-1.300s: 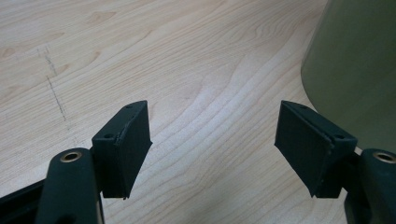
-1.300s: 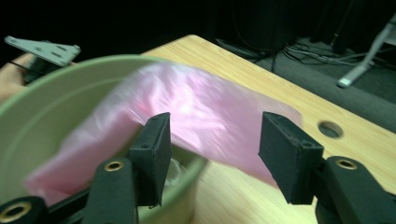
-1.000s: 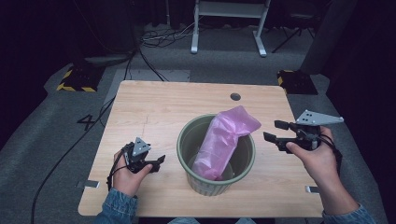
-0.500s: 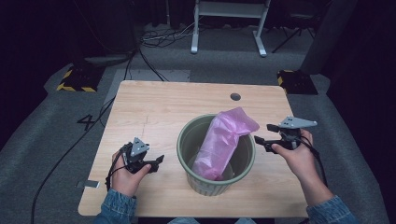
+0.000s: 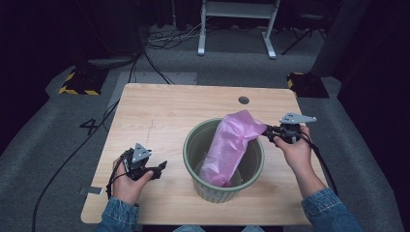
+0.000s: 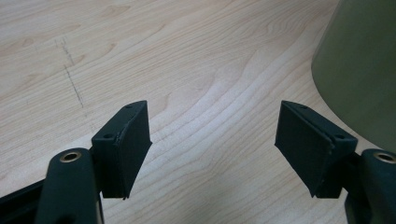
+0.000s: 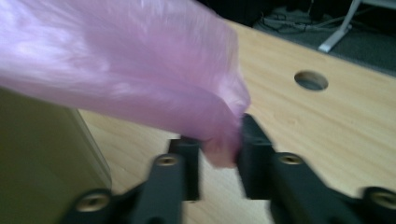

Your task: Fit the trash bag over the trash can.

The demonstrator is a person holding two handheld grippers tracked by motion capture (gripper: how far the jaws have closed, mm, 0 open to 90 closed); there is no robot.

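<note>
While the left gripper [image 5: 159, 166] rests open and unmoved beside the green bin [image 5: 212, 191], right gripper [image 5: 269, 133] moved in, jaws just closed on pink bag's [image 5: 231, 145] edge, bag standing in bin.

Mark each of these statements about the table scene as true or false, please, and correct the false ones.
1. The right gripper has its jaws closed on a corner of the pink bag. True; they have just been closing.
2. The left gripper holds the bin's rim. False: its jaws stand open over bare wood, beside the green bin.
3. The pink bag lies flat on the table. False: it stands in the bin and sticks out above the rim.
4. The table has a round hole near its far edge. True.
5. The bin lies tipped on its side. False: it stands upright.
</note>
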